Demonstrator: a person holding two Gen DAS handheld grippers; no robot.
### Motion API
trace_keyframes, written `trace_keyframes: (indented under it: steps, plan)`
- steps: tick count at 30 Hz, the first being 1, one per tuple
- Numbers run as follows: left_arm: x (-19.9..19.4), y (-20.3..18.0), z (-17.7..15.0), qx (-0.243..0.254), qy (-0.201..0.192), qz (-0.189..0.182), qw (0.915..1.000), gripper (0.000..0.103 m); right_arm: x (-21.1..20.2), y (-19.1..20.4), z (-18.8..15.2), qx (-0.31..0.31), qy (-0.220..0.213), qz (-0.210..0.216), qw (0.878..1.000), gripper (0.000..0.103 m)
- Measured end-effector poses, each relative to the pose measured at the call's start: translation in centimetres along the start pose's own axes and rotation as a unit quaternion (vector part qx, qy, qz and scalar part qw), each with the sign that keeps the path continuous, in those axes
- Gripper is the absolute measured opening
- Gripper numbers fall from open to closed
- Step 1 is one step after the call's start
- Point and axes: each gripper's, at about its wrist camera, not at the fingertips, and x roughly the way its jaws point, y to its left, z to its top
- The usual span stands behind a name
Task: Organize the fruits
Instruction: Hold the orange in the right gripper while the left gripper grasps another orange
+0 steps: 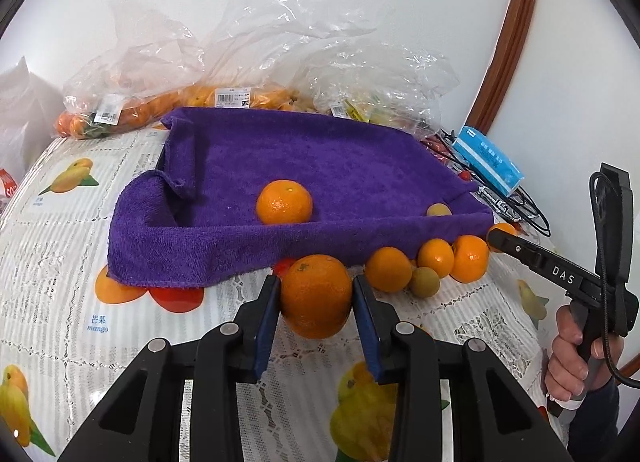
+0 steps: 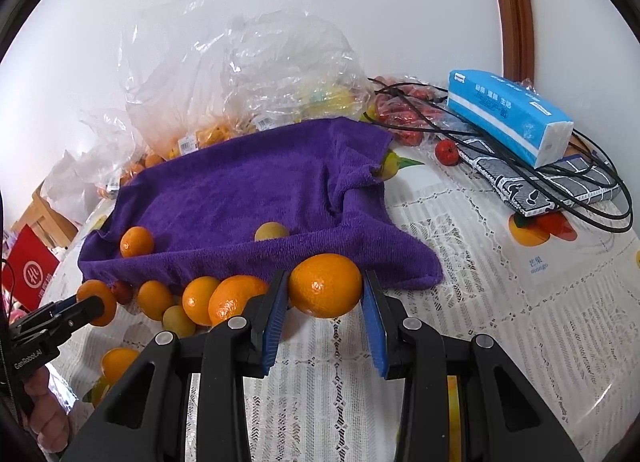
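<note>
A tray covered with a purple towel (image 1: 320, 165) lies on the table and holds one orange (image 1: 284, 201) and a small yellowish fruit (image 1: 438, 210). My left gripper (image 1: 316, 298) is shut on an orange (image 1: 316, 296) in front of the towel's near edge. My right gripper (image 2: 325, 294) is shut on another orange (image 2: 325, 286) by the towel (image 2: 256, 197) edge. Several oranges (image 1: 436, 258) and a small yellowish fruit (image 1: 425, 282) lie in a row along that edge. In the right wrist view the same row (image 2: 200, 300) shows, with the left gripper (image 2: 86, 308) at far left.
Clear plastic bags of oranges (image 1: 168, 101) sit behind the tray. A blue tissue pack (image 2: 508, 115), black cables (image 2: 580, 197) and small red fruits (image 2: 446, 151) lie at the right. A fruit-print tablecloth (image 1: 60, 246) covers the table.
</note>
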Motion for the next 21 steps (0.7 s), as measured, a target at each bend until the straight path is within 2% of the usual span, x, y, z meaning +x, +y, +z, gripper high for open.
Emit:
trace_keyframes:
  steps: [21]
  plan:
    - [-1.2, 0.2, 0.1, -0.006, -0.030, -0.012, 0.9995, 0.035, -1.1, 0.5, 0.0, -0.003, -0.026, 0.012, 1.000, 0.037]
